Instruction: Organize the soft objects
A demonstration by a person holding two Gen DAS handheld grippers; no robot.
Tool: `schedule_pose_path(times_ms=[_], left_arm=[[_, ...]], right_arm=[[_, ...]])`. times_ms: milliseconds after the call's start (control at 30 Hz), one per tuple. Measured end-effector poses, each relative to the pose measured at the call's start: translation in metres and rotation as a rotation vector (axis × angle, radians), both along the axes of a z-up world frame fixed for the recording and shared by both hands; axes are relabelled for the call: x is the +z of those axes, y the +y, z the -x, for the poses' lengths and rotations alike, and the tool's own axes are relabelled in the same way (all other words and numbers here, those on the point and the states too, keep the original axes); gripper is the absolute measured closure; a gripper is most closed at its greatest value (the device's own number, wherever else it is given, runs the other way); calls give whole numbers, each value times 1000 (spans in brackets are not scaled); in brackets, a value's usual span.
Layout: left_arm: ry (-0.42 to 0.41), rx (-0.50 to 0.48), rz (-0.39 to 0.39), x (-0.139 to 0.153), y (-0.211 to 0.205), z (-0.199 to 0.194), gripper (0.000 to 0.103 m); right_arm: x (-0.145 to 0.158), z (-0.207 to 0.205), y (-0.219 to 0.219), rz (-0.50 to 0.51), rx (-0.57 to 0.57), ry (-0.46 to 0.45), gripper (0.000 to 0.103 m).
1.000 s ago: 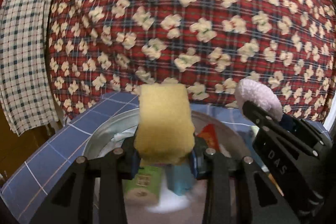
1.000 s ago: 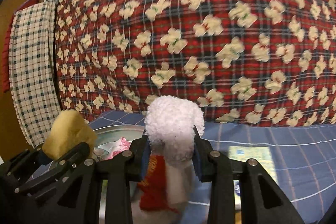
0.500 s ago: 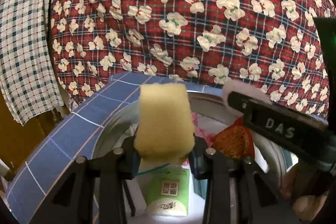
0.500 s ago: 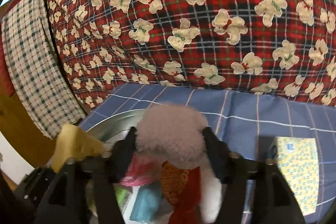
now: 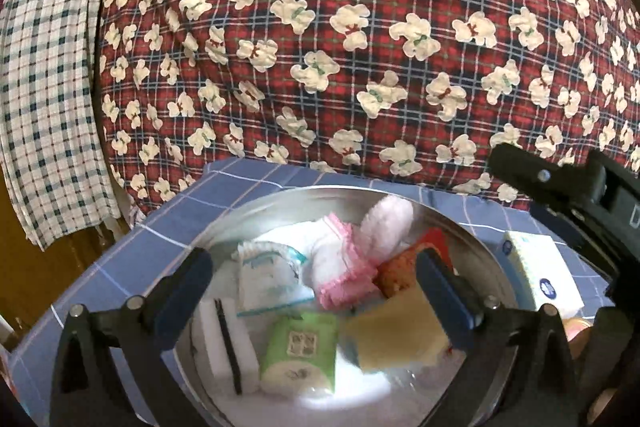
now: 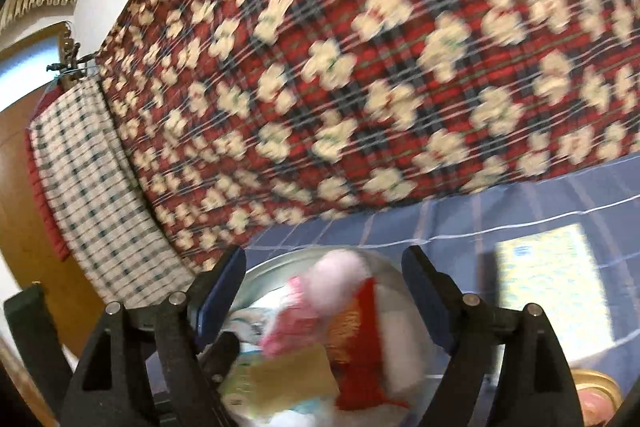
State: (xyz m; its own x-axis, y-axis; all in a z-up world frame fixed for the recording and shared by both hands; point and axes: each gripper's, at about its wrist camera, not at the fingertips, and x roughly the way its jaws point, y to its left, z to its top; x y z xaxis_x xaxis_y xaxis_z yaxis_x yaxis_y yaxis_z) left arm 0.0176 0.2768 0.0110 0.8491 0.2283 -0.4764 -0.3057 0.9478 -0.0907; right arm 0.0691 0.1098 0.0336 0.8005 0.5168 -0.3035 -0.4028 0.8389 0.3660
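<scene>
Now the left hand-held gripper (image 5: 312, 291) stands with its jaws wide apart, having just been opening, and nothing is between them; the yellow sponge (image 5: 396, 335) lies in the metal bowl (image 5: 256, 203) beside a green tissue pack (image 5: 300, 351). Likewise the right hand-held gripper (image 6: 324, 287) has just been opening and holds nothing; the pink-white pompom (image 6: 336, 283) rests on the pile in the bowl. A tissue box (image 5: 536, 271) sits on the blue checked cloth (image 5: 248, 179), just right of the bowl.
</scene>
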Motion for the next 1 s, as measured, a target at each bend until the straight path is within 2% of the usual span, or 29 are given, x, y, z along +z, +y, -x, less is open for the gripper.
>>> schedule_pose_path(times_ms=[133, 300, 467, 1000], left_arm=[[-28, 19, 0, -9, -3, 13, 0], [-80, 47, -62, -10, -11, 26, 0], [-128, 65, -119, -8, -17, 38, 0], [-155, 88, -138, -15, -21, 51, 0]], right_arm=[[-5, 21, -9, 28, -88, -94, 21], [-5, 42, -11, 75, -121, -199, 19], [-12, 52, -15, 97, -136, -221, 17], [-15, 77, -16, 156, -178, -337, 17]])
